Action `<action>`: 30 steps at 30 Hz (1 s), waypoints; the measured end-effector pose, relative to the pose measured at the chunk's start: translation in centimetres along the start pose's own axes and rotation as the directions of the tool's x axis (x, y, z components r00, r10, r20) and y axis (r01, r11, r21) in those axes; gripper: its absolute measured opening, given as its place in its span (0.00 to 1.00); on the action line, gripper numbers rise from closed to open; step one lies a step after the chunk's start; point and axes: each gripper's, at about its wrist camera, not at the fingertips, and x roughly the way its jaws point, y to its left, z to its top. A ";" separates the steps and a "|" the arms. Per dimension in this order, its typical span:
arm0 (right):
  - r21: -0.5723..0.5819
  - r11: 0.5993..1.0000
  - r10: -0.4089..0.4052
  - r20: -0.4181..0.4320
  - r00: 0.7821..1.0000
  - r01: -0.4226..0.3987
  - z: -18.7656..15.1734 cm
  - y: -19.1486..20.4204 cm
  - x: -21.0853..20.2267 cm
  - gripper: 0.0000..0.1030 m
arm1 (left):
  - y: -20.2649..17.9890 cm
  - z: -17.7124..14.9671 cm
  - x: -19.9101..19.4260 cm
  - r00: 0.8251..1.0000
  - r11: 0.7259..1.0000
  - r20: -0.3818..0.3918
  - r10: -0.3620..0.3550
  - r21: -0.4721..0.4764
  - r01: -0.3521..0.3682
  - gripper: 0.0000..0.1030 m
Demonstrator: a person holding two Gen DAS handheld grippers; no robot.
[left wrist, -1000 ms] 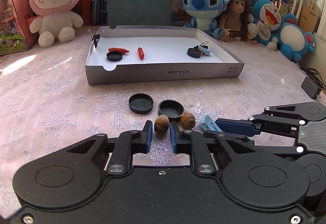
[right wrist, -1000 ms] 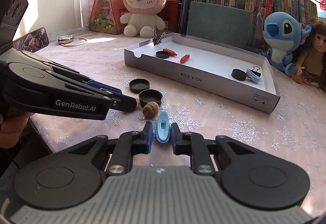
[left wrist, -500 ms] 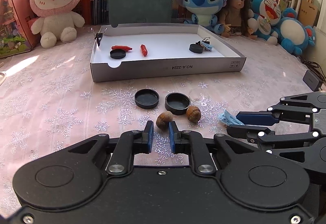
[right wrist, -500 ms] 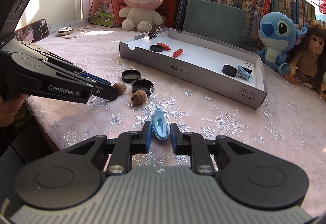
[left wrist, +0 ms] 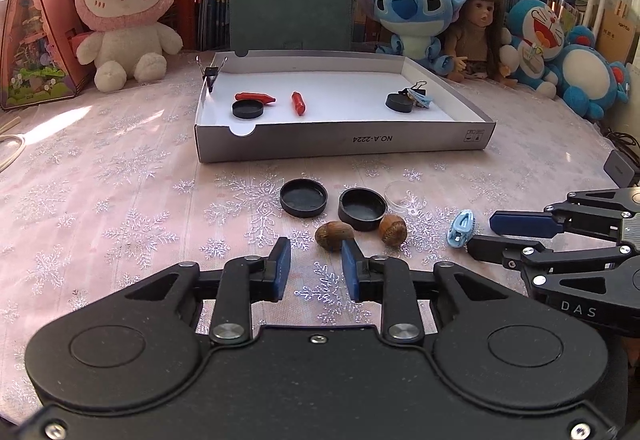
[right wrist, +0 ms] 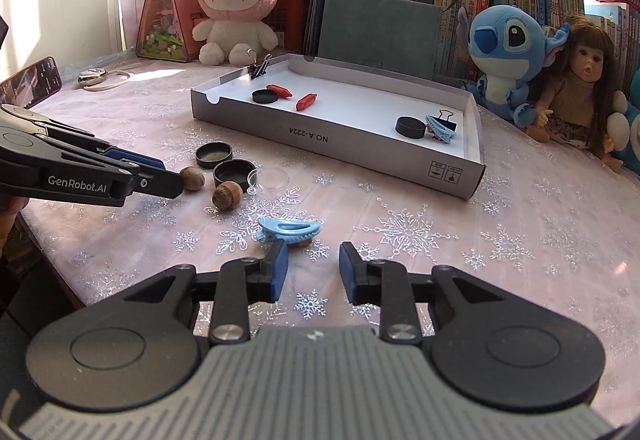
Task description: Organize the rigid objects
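Pink snowflake-patterned worktop [left wrist: 120, 168]. Directly on it: grey cardboard tray [left wrist: 344, 140], two black lids [left wrist: 303, 197], two acorns [left wrist: 334, 235], clear disc [left wrist: 401, 192], blue clip [right wrist: 289, 230], plush toys behind.

Right tongs' black body [left wrist: 580, 260] cut off by the left-wrist view's right edge. Left tongs [right wrist: 160, 176] hide part of one brown acorn [right wrist: 194, 178]. Small print on the white cardboard tray [right wrist: 336, 138] beside its label: too small to read. Phone [right wrist: 32, 82] cropped at the left edge.
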 end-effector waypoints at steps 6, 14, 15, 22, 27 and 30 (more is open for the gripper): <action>0.016 0.999 0.031 0.019 0.999 -0.031 0.3 0.3 0.1 0.58 | -1.6 0.0 0.3 0.999 1.000 0.035 0.020 0.015 -0.020 0.35; 0.009 1.000 0.022 0.030 0.999 -0.023 0.6 0.4 0.8 0.61 | -2.0 -0.1 1.4 0.999 0.999 0.035 0.036 0.003 -0.037 0.35; 0.010 1.000 0.023 0.031 0.999 -0.023 0.6 0.3 0.9 0.61 | -2.1 -0.1 1.4 0.998 0.999 0.038 0.042 0.010 -0.043 0.35; 0.058 0.998 -0.005 0.034 0.999 0.003 0.5 0.2 1.2 0.62 | -2.2 -0.3 1.5 0.996 0.997 0.048 0.071 0.012 -0.072 0.35; 0.137 0.989 -0.059 0.055 0.997 0.051 0.2 0.4 0.8 0.62 | -2.2 -0.4 1.6 0.994 0.996 0.063 0.086 -0.032 -0.084 0.34; 0.202 0.977 -0.087 0.059 0.995 0.073 0.1 0.4 0.5 0.61 | -2.1 -0.5 1.6 0.993 0.995 0.069 0.091 -0.056 -0.087 0.33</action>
